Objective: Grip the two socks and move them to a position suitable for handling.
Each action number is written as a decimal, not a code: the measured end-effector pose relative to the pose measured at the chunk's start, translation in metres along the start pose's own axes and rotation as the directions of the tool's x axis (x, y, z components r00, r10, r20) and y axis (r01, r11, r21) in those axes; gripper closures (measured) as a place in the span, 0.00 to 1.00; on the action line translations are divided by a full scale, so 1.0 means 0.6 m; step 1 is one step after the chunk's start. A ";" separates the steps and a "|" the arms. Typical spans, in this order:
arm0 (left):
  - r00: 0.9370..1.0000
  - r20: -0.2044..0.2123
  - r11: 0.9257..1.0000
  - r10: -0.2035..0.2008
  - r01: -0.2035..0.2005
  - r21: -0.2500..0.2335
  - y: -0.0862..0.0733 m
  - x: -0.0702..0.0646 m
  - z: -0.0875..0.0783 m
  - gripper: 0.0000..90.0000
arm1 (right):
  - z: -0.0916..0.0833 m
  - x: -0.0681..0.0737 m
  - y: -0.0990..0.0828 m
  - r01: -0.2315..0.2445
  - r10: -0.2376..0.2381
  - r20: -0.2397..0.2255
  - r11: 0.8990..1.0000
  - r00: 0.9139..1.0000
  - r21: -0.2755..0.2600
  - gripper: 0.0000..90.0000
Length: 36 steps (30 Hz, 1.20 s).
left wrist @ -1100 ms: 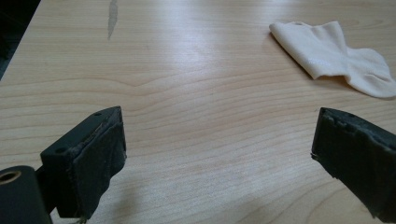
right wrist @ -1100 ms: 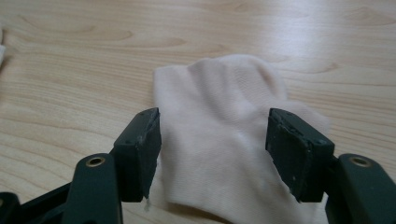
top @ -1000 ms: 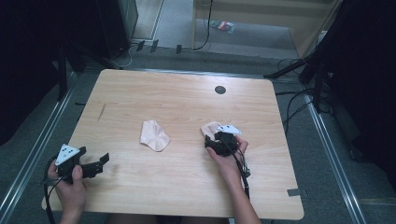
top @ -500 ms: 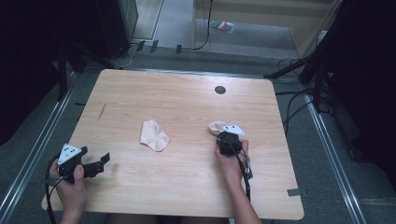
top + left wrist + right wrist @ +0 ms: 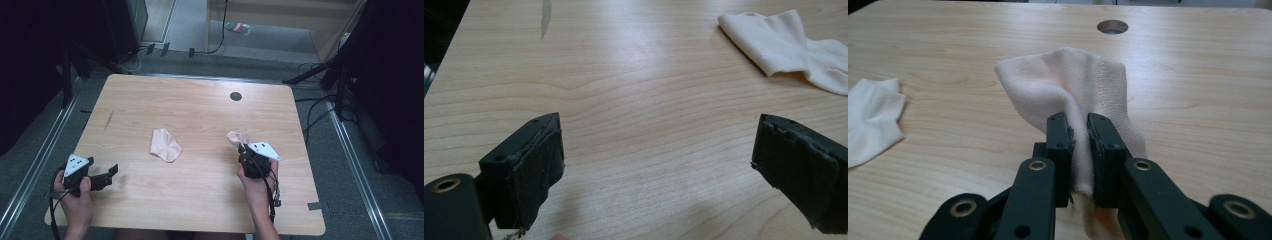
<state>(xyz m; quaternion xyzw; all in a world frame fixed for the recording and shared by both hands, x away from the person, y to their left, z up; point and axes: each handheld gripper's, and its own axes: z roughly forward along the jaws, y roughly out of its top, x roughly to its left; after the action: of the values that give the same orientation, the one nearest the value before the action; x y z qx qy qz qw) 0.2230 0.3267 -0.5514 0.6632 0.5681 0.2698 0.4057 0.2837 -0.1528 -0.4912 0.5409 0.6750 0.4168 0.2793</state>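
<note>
Between the right tongs (image 5: 1079,131), a pale sock (image 5: 1073,82) sits pinched above the table (image 5: 1198,75).

Light wooden table (image 5: 200,115), rounded corners, pale grain running left to right; a round cable hole (image 5: 235,96) near the far edge, right of centre, and a short dark streak (image 5: 109,120) on the left part of the top. Floor grey. Metal rails (image 5: 37,167) run along the floor on the left and right of the table. Black cables (image 5: 315,107) trail over the floor at the right; more lie beyond the far edge. Far off, a light wooden panel or cabinet (image 5: 300,20) stands on a paler strip of floor, with a small coloured object (image 5: 238,27) lying before it. Dark equipment and stands fill the far left and right corners, deep in shadow. Light falls from above, giving a soft sheen on the tabletop.
</note>
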 end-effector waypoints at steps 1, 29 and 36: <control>1.000 0.009 1.000 -0.005 0.005 -0.008 -0.001 0.001 -0.001 0.07 | -0.004 0.000 -0.001 -0.009 0.009 -0.005 1.000 1.000 -0.001 0.91; 0.982 0.158 0.993 0.104 -0.093 -0.071 0.019 -0.102 -0.022 0.07 | -0.071 0.102 -0.039 0.022 -0.024 -0.167 1.000 0.986 -0.015 0.91; 0.963 0.243 0.991 0.118 -0.100 -0.085 0.023 -0.149 -0.025 0.07 | -0.064 0.147 -0.058 0.070 -0.068 -0.198 0.998 0.978 0.002 0.91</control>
<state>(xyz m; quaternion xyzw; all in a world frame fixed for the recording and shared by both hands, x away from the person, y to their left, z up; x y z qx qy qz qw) 0.1993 0.2428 -0.5224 0.7070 0.4655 0.2271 0.4816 0.2119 -0.0804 -0.4956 0.4743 0.7196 0.4557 0.2226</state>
